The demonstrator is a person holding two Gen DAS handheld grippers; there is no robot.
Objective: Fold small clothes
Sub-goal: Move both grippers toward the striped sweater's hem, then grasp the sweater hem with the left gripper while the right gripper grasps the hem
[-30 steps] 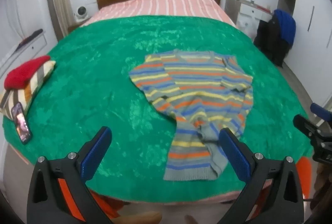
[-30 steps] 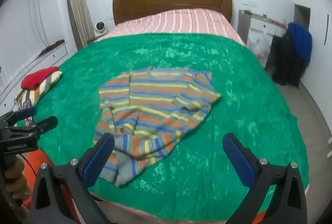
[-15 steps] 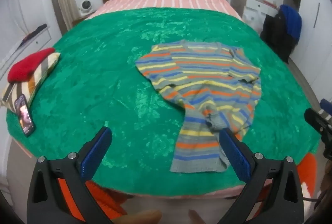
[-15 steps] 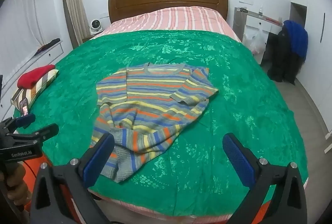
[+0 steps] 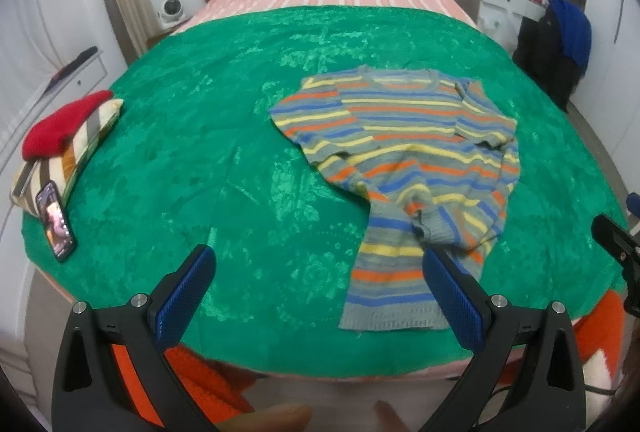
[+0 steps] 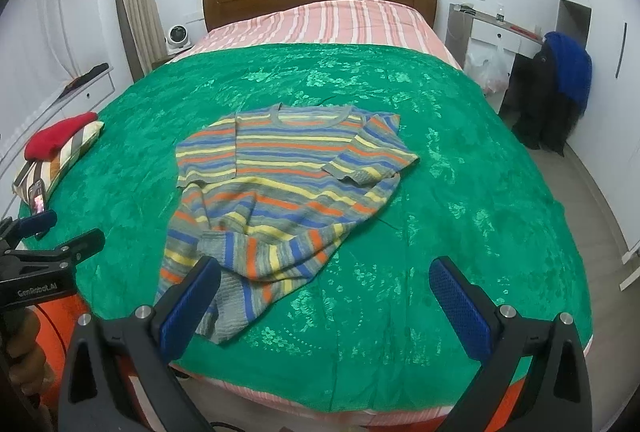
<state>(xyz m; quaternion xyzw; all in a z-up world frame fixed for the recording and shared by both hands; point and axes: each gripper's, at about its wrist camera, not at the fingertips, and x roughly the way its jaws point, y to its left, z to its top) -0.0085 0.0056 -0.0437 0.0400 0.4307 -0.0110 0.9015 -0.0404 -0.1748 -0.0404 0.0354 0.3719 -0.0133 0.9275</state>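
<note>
Lying ahead of both spread grippers: striped sweater [image 5: 404, 168], untouched.

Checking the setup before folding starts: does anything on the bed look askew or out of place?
The striped knit sweater lies crooked on the green blanket, its lower part bunched and twisted toward the bed's near edge. A smartphone with its screen lit leans against the striped cushion at the blanket's left edge.

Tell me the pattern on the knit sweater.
The knit sweater has grey, blue, orange and yellow horizontal stripes, clearest in the right wrist view.
</note>
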